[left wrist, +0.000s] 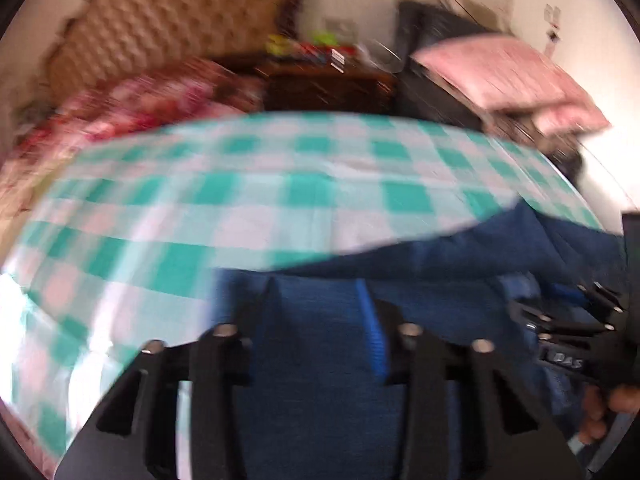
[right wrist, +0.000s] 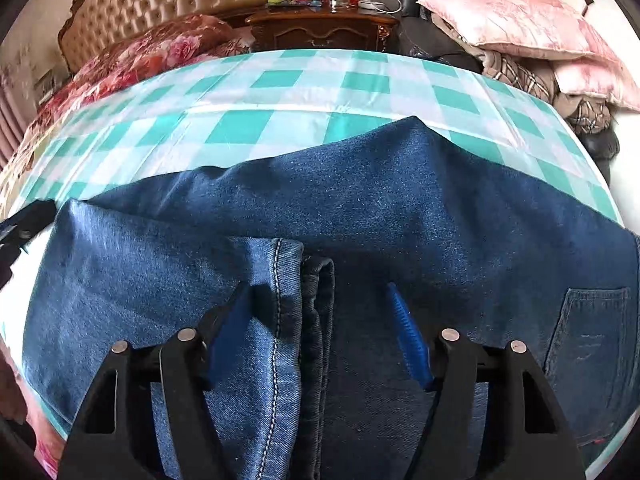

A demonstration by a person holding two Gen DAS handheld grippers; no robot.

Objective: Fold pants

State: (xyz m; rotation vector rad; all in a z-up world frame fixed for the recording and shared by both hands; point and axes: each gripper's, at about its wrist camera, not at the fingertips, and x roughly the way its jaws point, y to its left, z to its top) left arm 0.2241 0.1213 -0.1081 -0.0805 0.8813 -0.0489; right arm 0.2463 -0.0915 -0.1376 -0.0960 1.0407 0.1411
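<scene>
Blue denim pants [right wrist: 360, 208] lie folded over on a green-and-white checked cloth [right wrist: 280, 92]; a back pocket [right wrist: 588, 328] shows at the right. My right gripper [right wrist: 320, 304] is open, its jaws wide apart over the stitched hem edge [right wrist: 288, 300] of a folded leg. In the blurred left wrist view my left gripper [left wrist: 316, 312] is open over the pants [left wrist: 440, 272] near their left edge. The right gripper [left wrist: 568, 332] shows at the right there, held by a hand.
A tufted headboard [right wrist: 172, 0] and floral red bedding [right wrist: 152, 56] lie behind at the left. A dark wooden nightstand [right wrist: 324, 28] with small items stands at the back. Pink pillows [right wrist: 512, 20] are piled on blankets at the right.
</scene>
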